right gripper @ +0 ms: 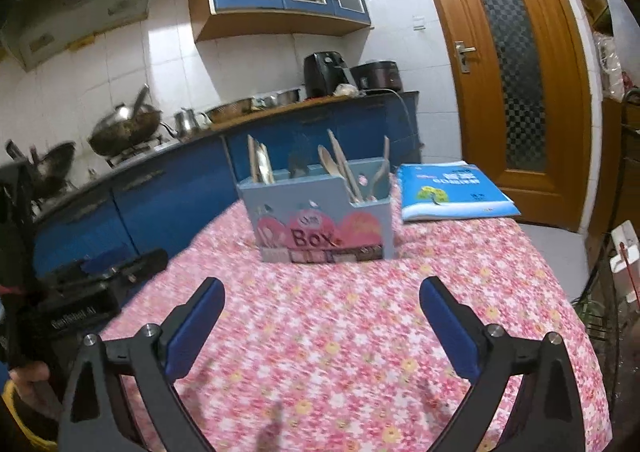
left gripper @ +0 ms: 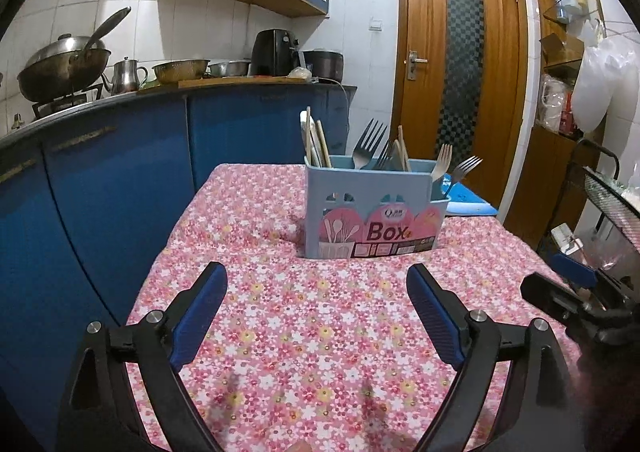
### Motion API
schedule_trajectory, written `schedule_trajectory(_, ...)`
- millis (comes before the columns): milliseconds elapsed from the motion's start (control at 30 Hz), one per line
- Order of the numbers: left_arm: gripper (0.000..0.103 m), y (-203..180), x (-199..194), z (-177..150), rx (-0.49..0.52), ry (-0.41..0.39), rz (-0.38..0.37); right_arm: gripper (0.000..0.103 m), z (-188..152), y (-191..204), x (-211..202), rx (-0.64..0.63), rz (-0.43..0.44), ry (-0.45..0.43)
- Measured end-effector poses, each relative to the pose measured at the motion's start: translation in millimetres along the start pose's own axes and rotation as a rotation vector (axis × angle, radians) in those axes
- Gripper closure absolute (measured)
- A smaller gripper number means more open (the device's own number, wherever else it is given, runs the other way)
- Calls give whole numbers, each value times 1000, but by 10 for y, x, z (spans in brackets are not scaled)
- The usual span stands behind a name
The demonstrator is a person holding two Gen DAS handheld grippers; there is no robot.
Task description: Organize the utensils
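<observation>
Floral cloth (left gripper: 304, 332) bears a blue plastic box (left gripper: 372, 219) of forks (left gripper: 366, 145); both grippers, left (left gripper: 316, 284) and right (right gripper: 322, 298), gape empty.

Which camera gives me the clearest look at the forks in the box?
Left wrist: sharp, the forks show distinct tines above the blue box. Right wrist is motion-blurred; the utensils there are hard to tell apart.

Utensil holder (left gripper: 372, 211) label: reads "Box" in dark letters on pink.
Blue book (right gripper: 452, 191) cover: print too blurred to read.
</observation>
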State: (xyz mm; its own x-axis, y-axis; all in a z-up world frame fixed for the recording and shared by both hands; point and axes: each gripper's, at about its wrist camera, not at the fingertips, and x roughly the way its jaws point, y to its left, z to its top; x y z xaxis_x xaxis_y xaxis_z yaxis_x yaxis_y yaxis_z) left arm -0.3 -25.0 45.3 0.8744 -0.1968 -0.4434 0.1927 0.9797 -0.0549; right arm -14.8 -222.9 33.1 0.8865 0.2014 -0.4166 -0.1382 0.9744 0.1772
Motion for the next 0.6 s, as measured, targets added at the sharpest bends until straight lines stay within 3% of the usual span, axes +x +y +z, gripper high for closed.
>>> schedule_trajectory(600,11,113,428,-264,-40,74,31,3,-220,-81,239,-7,-47,44)
